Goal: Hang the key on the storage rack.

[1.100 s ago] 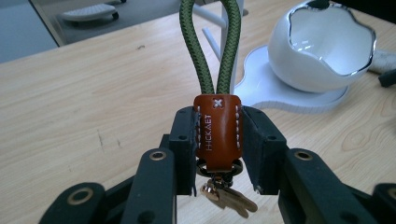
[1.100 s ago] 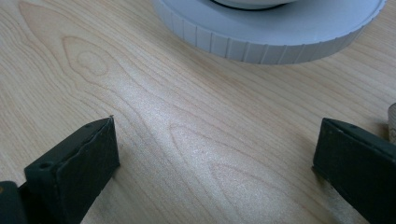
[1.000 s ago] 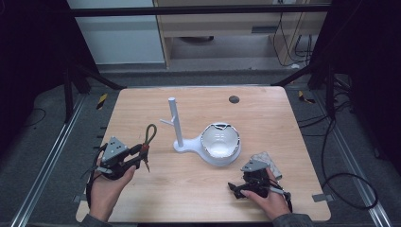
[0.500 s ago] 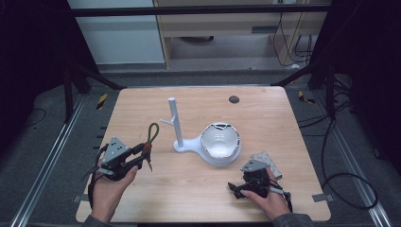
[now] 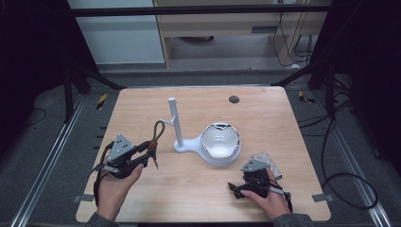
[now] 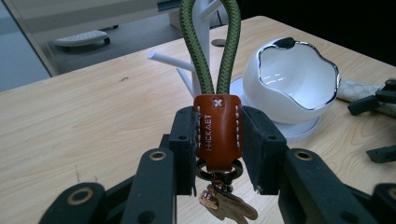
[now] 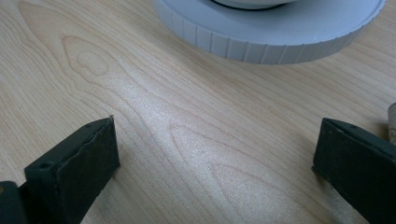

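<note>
Stamped "HICKAET", brown leather tab sits clamped in left gripper.

Pale wooden counter on dark grey floor; black frame bars overhead, a light cabinet behind, cables trailing at right. Dim room.

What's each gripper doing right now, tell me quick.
Left gripper: shut on the keychain, clamped at its leather tab.
Right gripper: open, nothing between its jaws, low over the table.
</note>
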